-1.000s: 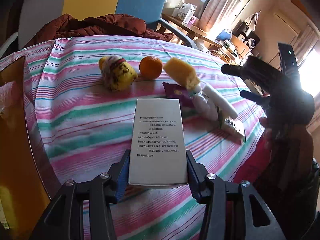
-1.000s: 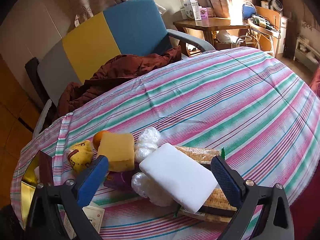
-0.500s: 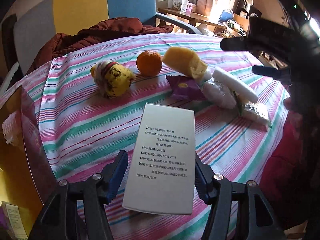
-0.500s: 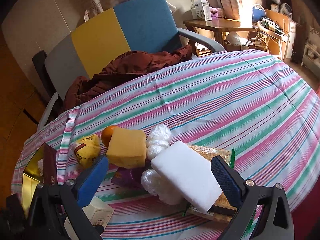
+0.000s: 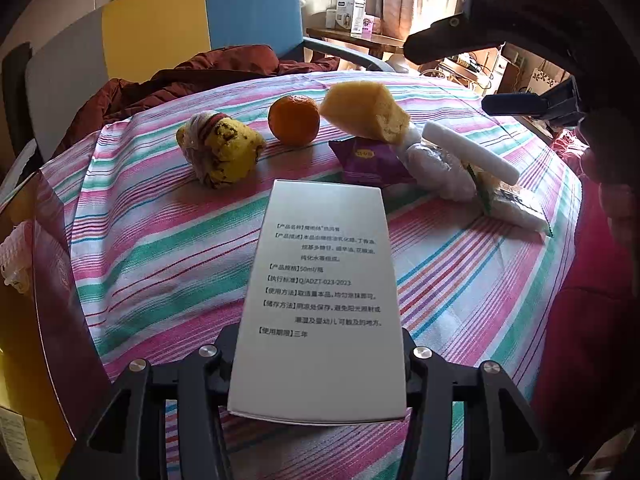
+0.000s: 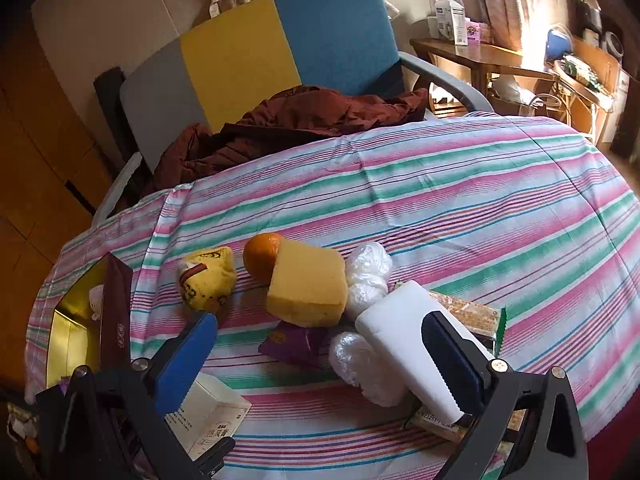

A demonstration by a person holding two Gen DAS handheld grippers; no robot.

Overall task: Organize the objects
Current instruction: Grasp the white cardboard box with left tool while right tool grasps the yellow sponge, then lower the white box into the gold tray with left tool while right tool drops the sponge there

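My left gripper (image 5: 320, 360) is shut on a white carton printed with text (image 5: 320, 300), held just above the striped tablecloth (image 5: 160, 248). Beyond it lie a yellow plush pouch (image 5: 220, 148), an orange (image 5: 294, 120), a yellow sponge (image 5: 364, 110), a purple packet (image 5: 370, 160), plastic-wrapped white balls (image 5: 436, 164) and a white block (image 5: 468, 152). My right gripper (image 6: 316, 336) hovers open over that pile, its blue pads (image 6: 188, 356) on either side of the purple packet (image 6: 296, 340) and the white block (image 6: 404, 340). The carton (image 6: 212, 416) shows at the lower left.
A gold box with a maroon lid (image 6: 68, 340) stands open at the table's left edge. A cracker packet (image 6: 468, 308) lies under the white block. A chair with a dark red jacket (image 6: 304, 120) stands behind the table. The far right cloth (image 6: 500, 208) is bare.
The left gripper has pulled back and risen with the carton, so the pile looks farther off. The right gripper has drawn back slightly, still open above the pile.
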